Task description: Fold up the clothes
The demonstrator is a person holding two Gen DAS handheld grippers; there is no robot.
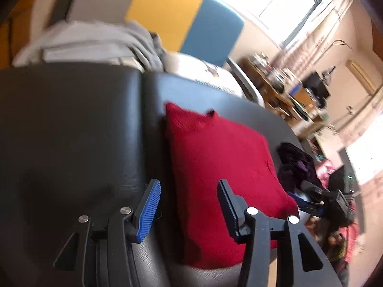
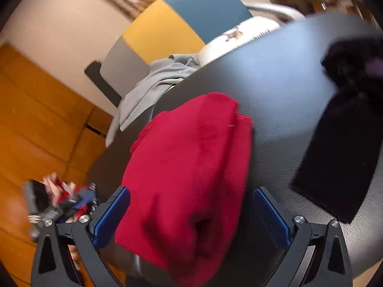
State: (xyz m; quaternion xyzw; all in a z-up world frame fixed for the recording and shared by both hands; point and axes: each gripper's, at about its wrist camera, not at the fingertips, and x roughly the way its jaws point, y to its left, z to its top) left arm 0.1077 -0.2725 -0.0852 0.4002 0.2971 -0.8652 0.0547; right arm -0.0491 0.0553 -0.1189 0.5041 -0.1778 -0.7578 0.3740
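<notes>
A folded red garment (image 1: 220, 167) lies on the black table (image 1: 71, 131). My left gripper (image 1: 189, 205) hovers open over its near left edge; one blue pad (image 1: 149, 209) is over bare table and the other over the cloth. In the right wrist view the red garment (image 2: 186, 172) bulges up between the wide-open fingers of my right gripper (image 2: 191, 217), and neither pad (image 2: 270, 217) presses on it. A dark purple-black garment (image 2: 335, 143) lies flat on the table (image 2: 275, 76) to the right, and shows bunched up (image 1: 294, 165) in the left wrist view.
A grey shirt (image 2: 153, 86) is draped over a yellow, blue and grey chair (image 2: 167, 26) beyond the table's far edge, with a white printed cushion (image 2: 239, 35) beside it. A cluttered wooden shelf (image 1: 282, 88) stands by the window. The floor is orange wood (image 2: 36, 119).
</notes>
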